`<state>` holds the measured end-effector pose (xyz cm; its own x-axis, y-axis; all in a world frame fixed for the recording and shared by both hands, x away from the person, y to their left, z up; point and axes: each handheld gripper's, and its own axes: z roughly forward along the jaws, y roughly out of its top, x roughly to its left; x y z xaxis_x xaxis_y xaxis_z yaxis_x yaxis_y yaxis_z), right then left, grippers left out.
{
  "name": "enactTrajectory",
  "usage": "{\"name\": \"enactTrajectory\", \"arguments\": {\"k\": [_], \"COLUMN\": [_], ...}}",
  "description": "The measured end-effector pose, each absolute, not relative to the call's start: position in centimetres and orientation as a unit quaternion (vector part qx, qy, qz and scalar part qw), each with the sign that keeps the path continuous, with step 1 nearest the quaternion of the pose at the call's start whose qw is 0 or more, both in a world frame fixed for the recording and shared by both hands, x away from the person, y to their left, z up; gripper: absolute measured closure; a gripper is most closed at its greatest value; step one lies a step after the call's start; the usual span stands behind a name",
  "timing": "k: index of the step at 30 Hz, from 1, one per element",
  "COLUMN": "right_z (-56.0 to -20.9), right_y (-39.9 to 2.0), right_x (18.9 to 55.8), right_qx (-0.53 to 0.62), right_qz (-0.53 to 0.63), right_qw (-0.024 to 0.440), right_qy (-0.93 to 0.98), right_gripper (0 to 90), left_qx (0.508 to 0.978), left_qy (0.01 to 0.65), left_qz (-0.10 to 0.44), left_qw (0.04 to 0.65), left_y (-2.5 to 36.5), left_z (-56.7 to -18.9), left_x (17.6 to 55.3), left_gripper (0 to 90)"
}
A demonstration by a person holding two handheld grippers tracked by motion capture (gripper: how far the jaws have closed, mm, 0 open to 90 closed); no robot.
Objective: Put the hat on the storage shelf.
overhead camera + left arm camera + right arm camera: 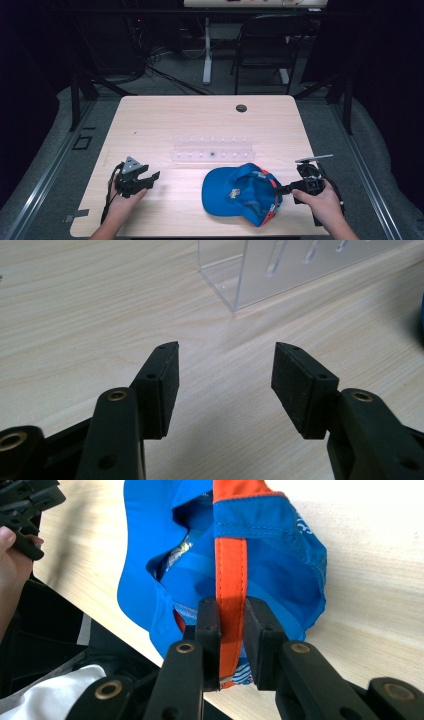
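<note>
A blue cap (240,192) with orange trim lies upside down near the front of the wooden table (200,115). My right gripper (279,190) comes at it from the right and is shut on the cap's back edge. In the right gripper view its pads (231,630) pinch the orange strap (231,565) of the blue cap (280,565). My left gripper (150,179) rests at the front left of the table, open, well apart from the cap. In the left gripper view its jaws (225,380) stand wide with only bare table between them.
A clear plastic rack (212,150) lies across the table's middle, behind the cap; its corner (260,275) is ahead of the left gripper. A round cable hole (241,108) sits near the far edge. A chair (265,45) and desk leg (207,50) stand beyond the table.
</note>
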<state>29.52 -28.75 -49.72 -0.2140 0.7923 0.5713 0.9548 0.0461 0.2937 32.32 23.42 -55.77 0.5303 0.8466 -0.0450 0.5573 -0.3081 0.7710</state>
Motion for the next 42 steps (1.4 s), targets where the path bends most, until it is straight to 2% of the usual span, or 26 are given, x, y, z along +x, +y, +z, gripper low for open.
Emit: {"name": "enactTrajectory", "arguments": {"k": [20, 31, 42], "right_z": [-44.9, -41.7, -39.4], "right_y": [-27.5, -26.0, -25.8], "right_x": [30.9, 31.8, 32.6], "right_qx": [-0.621, -0.624, -0.637], "right_qz": [-0.264, -0.230, -0.216], "right_qw": [0.118, 0.085, 0.092], "right_qy": [-0.729, -0.742, -0.734], "right_gripper": [78.3, 78.2, 78.2], "left_qx": [0.786, 0.787, 0.788], "left_qy": [0.447, 0.444, 0.444], "left_qz": [0.189, 0.190, 0.189], "left_qw": [0.383, 0.383, 0.383], "left_y": [23.3, 23.3, 23.2], "left_z": [-55.8, -55.8, -55.8], "left_x": [32.2, 32.2, 32.2], "left_gripper": [45.3, 45.3, 45.3]}}
